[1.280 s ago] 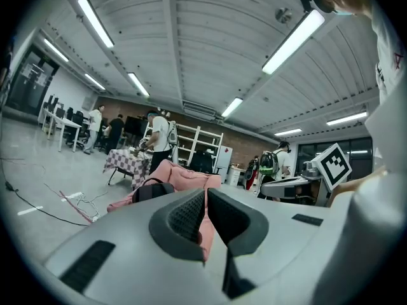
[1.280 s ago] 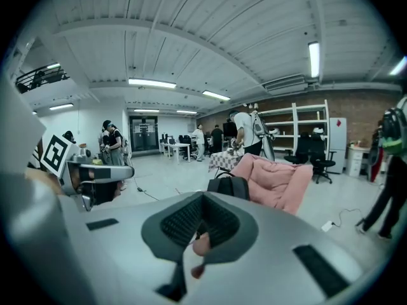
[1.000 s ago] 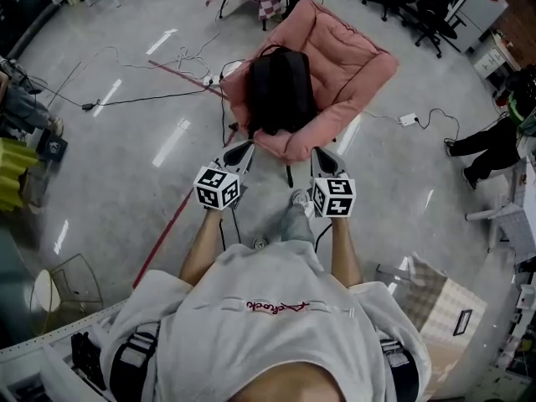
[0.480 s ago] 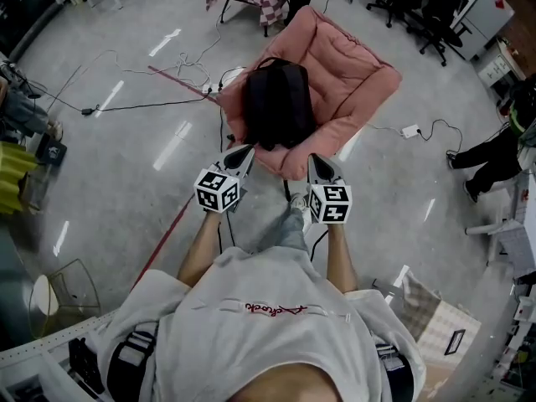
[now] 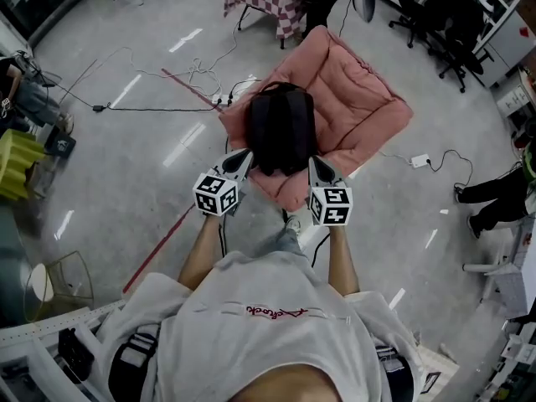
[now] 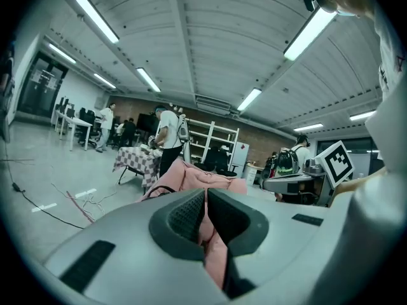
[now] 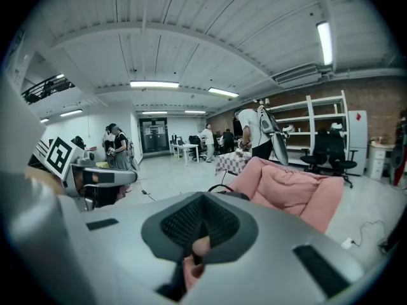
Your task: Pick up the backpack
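My L gripper point(image 5: 244, 156) is shut w/ nothing in its jaws, the black backpack point(image 5: 280, 128) sits on the pink cushioned chair point(image 5: 360, 99) just ahead, btwn both tips, & my R gripper point(image 5: 315, 164) is likewise shut, empty.

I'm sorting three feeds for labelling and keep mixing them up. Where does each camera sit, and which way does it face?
Head view: on the person's head, facing steeply down at the black backpack on the pink cushioned chair; grey shirt, forearms, left gripper and right gripper show.
Left gripper view: on that gripper, facing along its shut jaws toward the chair; the right gripper's marker cube shows at right.
Right gripper view: likewise along its shut jaws; the left gripper's marker cube shows at left.
Shared: all three show the chair.
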Demonstrator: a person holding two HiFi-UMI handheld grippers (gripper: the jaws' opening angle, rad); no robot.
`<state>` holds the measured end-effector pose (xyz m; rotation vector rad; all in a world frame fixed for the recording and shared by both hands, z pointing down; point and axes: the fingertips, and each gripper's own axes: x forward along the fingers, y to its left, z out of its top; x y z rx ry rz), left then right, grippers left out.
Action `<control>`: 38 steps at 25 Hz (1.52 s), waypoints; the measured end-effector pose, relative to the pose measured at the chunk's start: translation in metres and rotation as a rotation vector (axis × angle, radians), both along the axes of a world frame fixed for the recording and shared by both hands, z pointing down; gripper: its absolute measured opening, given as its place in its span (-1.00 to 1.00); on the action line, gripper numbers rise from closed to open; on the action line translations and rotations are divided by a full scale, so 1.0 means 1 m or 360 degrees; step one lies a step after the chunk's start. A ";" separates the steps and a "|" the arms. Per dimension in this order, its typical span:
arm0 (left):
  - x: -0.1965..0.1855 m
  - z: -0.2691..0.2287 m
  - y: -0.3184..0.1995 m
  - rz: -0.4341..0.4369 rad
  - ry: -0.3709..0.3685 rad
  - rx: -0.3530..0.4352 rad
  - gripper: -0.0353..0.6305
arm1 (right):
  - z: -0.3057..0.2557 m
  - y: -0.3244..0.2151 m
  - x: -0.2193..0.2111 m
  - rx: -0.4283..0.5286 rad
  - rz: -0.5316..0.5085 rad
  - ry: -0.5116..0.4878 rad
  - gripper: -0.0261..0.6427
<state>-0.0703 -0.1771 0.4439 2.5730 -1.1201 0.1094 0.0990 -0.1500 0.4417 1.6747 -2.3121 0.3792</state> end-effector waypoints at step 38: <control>0.030 0.068 -0.145 -0.0232 -0.0086 -0.0229 -0.83 | 0.063 -0.185 0.046 -0.0188 -0.0212 -0.0043 -0.87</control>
